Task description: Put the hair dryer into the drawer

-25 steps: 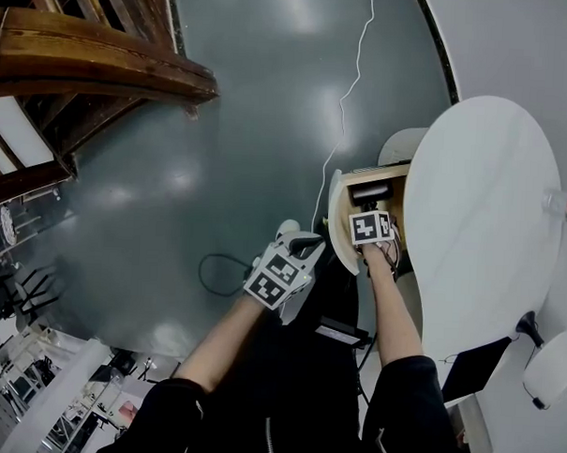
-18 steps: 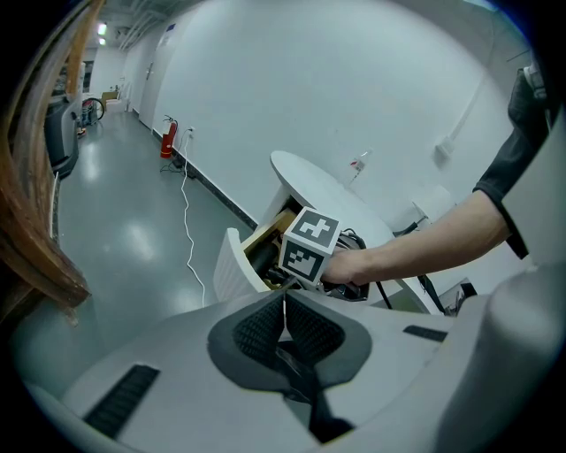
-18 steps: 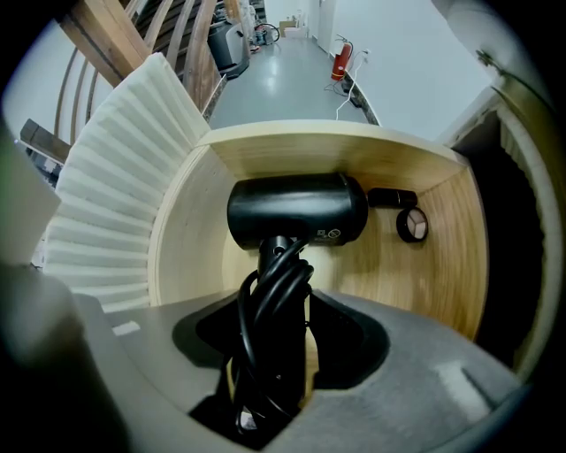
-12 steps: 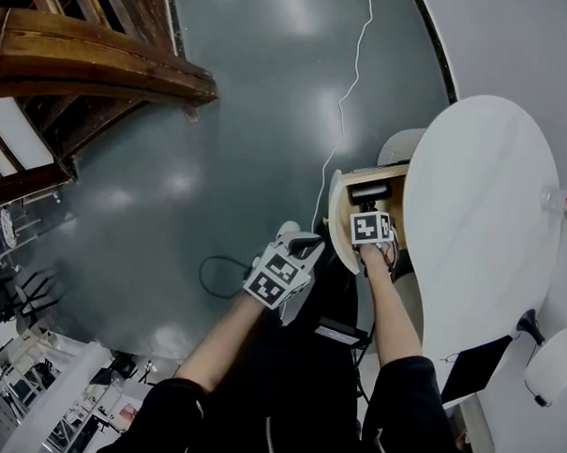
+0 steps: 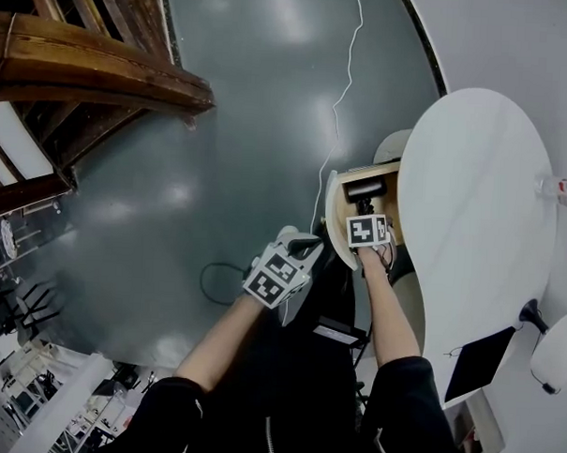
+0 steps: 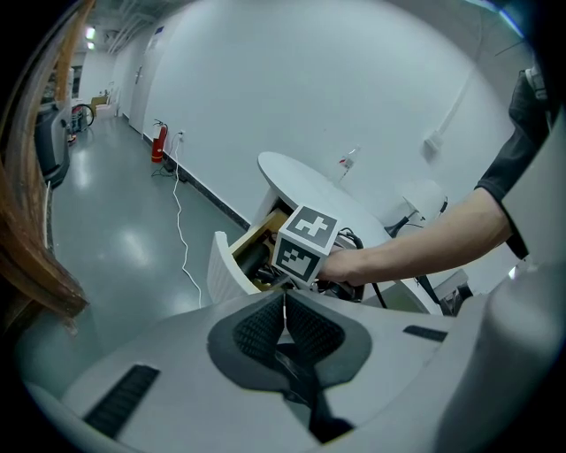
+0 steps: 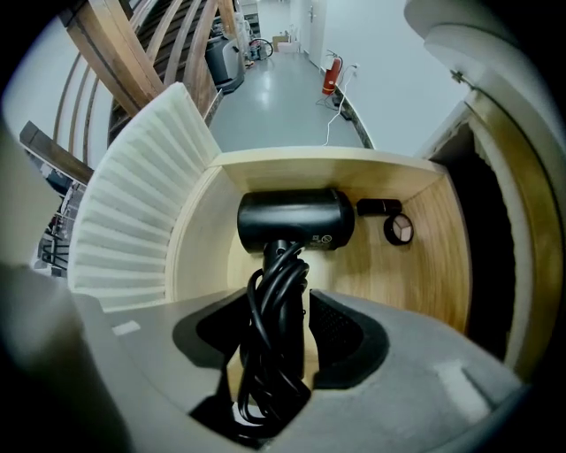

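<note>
From the head view the right tongs (image 5: 368,232) hide most of the hair dryer (image 7: 294,221). Their own view shows them clamped on its cord-wrapped handle, its body inside the open drawer (image 7: 433,257) under the desk (image 5: 481,220). The right arm reaches forward. The left tongs (image 6: 283,311) hang closed and empty. Both arms are posed much as a second ago.

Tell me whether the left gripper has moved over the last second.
No. The left gripper keeps its place between the black cable loop on the floor and the drawer front.
</note>
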Tool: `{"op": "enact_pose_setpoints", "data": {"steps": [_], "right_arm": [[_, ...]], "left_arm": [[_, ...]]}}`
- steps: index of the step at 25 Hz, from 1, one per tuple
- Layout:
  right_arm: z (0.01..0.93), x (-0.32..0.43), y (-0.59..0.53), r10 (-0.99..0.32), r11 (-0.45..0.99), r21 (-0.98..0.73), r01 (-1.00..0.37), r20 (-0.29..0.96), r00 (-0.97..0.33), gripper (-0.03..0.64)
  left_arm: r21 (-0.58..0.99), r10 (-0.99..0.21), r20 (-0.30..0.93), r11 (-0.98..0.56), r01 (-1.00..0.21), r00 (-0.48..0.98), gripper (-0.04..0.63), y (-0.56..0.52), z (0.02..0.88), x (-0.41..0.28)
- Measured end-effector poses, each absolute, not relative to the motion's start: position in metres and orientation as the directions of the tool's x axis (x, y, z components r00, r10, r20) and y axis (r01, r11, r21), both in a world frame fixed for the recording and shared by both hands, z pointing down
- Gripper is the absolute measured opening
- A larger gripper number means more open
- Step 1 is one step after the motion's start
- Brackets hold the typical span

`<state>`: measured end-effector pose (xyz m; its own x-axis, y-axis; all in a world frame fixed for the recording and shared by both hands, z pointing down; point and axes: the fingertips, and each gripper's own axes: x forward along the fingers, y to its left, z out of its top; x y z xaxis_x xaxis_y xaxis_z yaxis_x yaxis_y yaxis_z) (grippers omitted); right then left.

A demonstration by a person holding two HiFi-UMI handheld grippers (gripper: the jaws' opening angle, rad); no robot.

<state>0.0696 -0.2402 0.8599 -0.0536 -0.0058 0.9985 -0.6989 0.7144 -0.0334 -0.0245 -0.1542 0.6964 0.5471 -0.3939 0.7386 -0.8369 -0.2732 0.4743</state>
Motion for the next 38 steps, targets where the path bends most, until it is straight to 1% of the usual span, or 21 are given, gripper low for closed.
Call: {"op": "enact_pose_setpoints", "data": {"steps": [6,10,12,15,16,21,23,32,38], "right_arm": [[0.834,0.068,-0.236,-0.079,0.707,-0.017,-0.707,0.992,-0.103,0.163],[0.815,0.066,-0.234,-0.144,0.732,0.002,-0.682,0.978,-0.152,0.125],[0.806,0.067,-0.231,-0.178,0.736,0.012,-0.677,0.968,-0.177,0.09],[0.793,0.071,-0.229,-0.231,0.728,0.019,-0.685,0.948,-0.219,0.013],[0.789,0.071,-0.228,-0.241,0.729,0.017,-0.685,0.942,-0.233,0.006],[0.763,0.064,-0.217,-0.253,0.742,-0.051,-0.669,0.902,-0.349,0.005],[0.75,0.064,-0.214,-0.269,0.742,-0.058,-0.668,0.887,-0.375,0.005],[0.694,0.082,-0.208,-0.38,0.649,-0.065,-0.758,0.836,-0.397,0.005],[0.633,0.086,-0.21,-0.487,0.593,-0.096,-0.8,0.748,-0.451,0.005]], "left_arm": [[0.471,-0.393,0.724,-0.319,-0.823,0.567,0.014,-0.152,0.687,-0.018],[0.466,-0.392,0.719,-0.34,-0.817,0.574,0.014,-0.149,0.682,-0.017],[0.462,-0.392,0.719,-0.35,-0.815,0.575,0.014,-0.148,0.679,-0.016],[0.457,-0.402,0.715,-0.351,-0.817,0.572,0.014,-0.148,0.675,-0.017],[0.455,-0.407,0.712,-0.352,-0.818,0.572,0.014,-0.148,0.673,-0.017],[0.445,-0.418,0.703,-0.374,-0.814,0.576,0.014,-0.144,0.661,-0.016],[0.436,-0.422,0.697,-0.391,-0.811,0.579,0.014,-0.144,0.654,-0.015],[0.403,-0.447,0.658,-0.47,-0.785,0.606,0.014,-0.144,0.622,-0.004],[0.346,-0.497,0.608,-0.536,-0.77,0.619,0.014,-0.143,0.587,-0.004]]}}
